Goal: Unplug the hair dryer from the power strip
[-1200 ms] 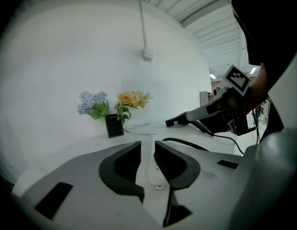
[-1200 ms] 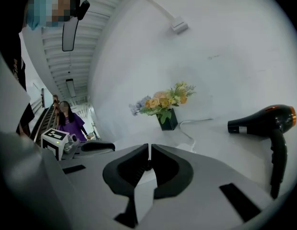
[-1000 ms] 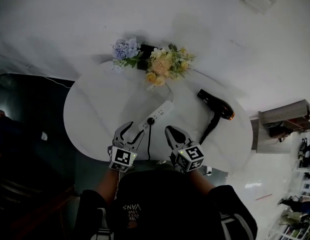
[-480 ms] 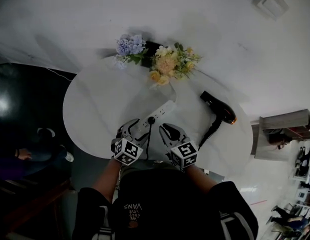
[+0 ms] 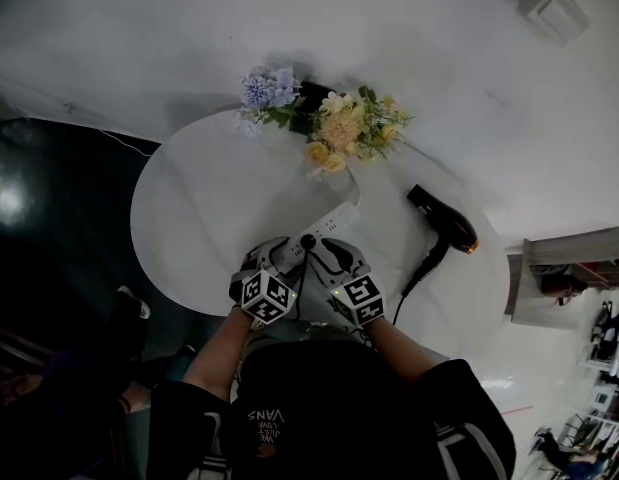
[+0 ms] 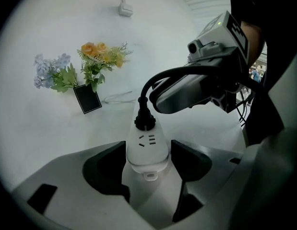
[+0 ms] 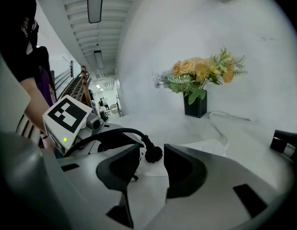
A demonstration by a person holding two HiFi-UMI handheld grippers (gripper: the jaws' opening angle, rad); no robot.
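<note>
A white power strip (image 5: pixel 325 226) lies on the round white table (image 5: pixel 199 208), with the black plug (image 6: pixel 145 119) of the hair dryer (image 5: pixel 445 220) standing in a socket. My left gripper (image 5: pixel 279 256) is open, and its jaws have just been opening. The strip's near end (image 6: pixel 146 150) sits between them with barely any gap. My right gripper (image 5: pixel 329 253) is open too, its jaws having just been opening. The plug (image 7: pixel 153 153) sits just ahead of the gap between them, untouched. The black cord (image 5: pixel 421 266) runs from the plug off the near table edge and back to the dryer.
Blue and yellow flowers (image 5: pixel 334 128) in a black vase (image 6: pixel 88 98) stand at the table's far side. The strip's white cable (image 6: pixel 117 97) curls beside the vase. The dryer's nozzle (image 7: pixel 286 145) shows at the right. Dark floor lies left of the table.
Both grippers have moved forward over the table to the strip's near end. The left now straddles the strip. The right gripper's jaws, shut before, stand apart by the plug.
</note>
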